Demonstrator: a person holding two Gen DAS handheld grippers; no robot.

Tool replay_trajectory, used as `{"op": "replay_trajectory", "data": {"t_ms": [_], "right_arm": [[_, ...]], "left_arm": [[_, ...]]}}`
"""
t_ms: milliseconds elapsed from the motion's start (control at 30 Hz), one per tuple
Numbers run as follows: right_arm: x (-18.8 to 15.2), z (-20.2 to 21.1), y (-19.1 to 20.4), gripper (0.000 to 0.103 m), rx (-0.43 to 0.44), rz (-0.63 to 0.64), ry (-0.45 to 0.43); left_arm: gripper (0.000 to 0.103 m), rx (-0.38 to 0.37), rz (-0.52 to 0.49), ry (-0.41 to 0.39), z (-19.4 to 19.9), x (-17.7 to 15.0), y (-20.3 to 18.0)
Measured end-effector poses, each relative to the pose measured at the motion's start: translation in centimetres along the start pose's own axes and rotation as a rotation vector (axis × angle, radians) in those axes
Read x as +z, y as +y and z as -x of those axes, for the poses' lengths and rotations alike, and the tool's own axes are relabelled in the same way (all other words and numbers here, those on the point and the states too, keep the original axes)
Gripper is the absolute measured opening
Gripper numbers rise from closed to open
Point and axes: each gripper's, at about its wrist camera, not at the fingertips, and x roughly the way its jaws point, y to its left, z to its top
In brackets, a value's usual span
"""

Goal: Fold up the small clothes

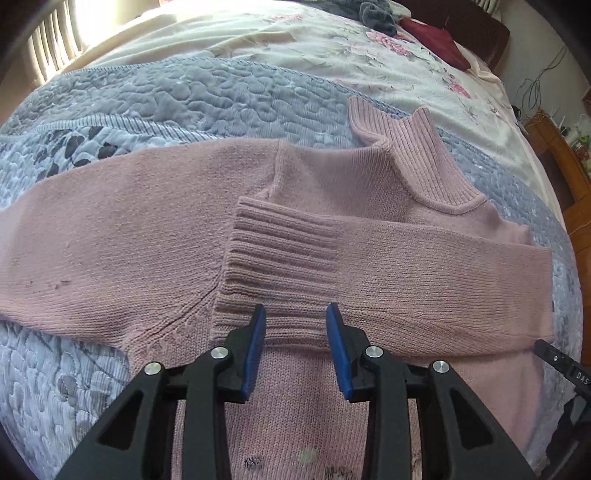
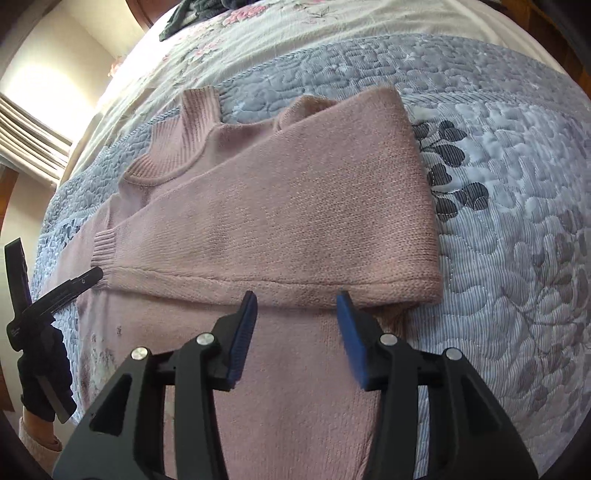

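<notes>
A bed [image 1: 491, 122] carries a floral sheet [image 1: 332, 51], blue quilt [image 1: 184, 99], pink sweater [image 1: 129, 229] and, perhaps, dark clothes [image 1: 373, 14].

Only readable text: "DAS", cut off at frame edge, on right hand-held gripper [image 1: 569, 369].

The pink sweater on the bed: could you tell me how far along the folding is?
Done: the pink sweater lies flat on the blue quilt, and one sleeve is folded across the chest, its ribbed cuff near the middle. In hand: nothing; the left gripper and right gripper hover open over that sleeve. Left: the other sleeve is spread outward, and the body is unfolded.
</notes>
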Motion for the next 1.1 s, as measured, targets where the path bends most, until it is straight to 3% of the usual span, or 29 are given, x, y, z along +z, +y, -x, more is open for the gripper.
{"op": "replay_trajectory", "data": {"t_ms": [167, 400, 567, 767, 1000, 1100], "right_arm": [[-2.8, 2.8, 3.6, 0.054, 0.026, 0.117, -0.006], [-8.0, 1.2, 7.9, 0.055, 0.053, 0.23, 0.072], [-10.2, -0.6, 9.7, 0.055, 0.05, 0.257, 0.104], [-10.5, -2.2, 10.0, 0.056, 0.042, 0.237, 0.121], [-10.2, -2.5, 9.3, 0.056, 0.04, 0.222, 0.119], [-10.2, -2.7, 9.2, 0.056, 0.037, 0.215, 0.118]], "left_arm": [[0.041, -0.007, 0.063, -0.067, 4.8, -1.6, 5.6], [0.042, 0.15, 0.25, -0.105, 8.3, -4.7, 19.0], [0.042, 0.191, 0.416, -0.148, 9.6, -5.7, 27.2], [0.042, 0.103, 0.619, -0.222, 10.0, -5.7, 33.9], [0.042, 0.042, 0.681, -0.254, 9.0, -4.4, 37.3], [0.042, 0.049, 0.681, -0.265, 8.8, -3.6, 37.8]]}}
